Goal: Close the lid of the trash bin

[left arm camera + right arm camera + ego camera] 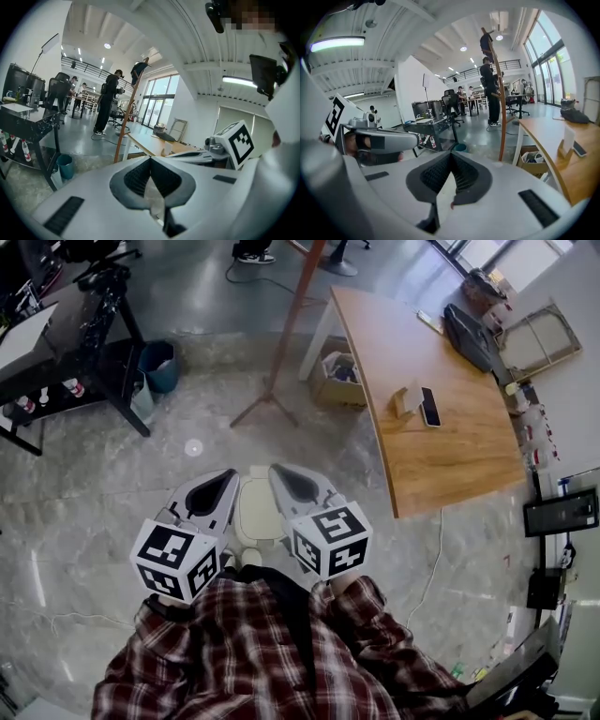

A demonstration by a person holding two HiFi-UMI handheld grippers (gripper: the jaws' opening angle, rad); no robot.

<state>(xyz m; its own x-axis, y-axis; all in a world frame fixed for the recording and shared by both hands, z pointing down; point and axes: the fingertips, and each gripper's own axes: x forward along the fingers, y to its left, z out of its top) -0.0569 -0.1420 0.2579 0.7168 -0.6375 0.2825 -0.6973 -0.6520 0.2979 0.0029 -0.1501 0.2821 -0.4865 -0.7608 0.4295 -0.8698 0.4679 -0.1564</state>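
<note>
Left gripper (229,476): lower centre-left of the head view, close to the person's plaid shirt (281,652). Its jaws meet at the tips with nothing between them.
Right gripper (277,471): just right of the left one, at the same height in the frame. Its jaws are likewise together at the tips and hold nothing.
Trash bin (258,509): cream-white, on the pale floor (112,502) at lower centre of the head view. It shows in the gap between the two grippers and lies below them. From this steep angle I cannot tell whether either touches it.
Lid: seen from straight above, so I cannot tell whether it is up or down.
Wooden table (441,446): upper right of the frame, well apart from the bin, with a phone (429,407) lying on it.
Cardboard box (339,381): on the floor at the table's left end.
Teal bucket (159,365): upper left, beside a black table (75,334).
</note>
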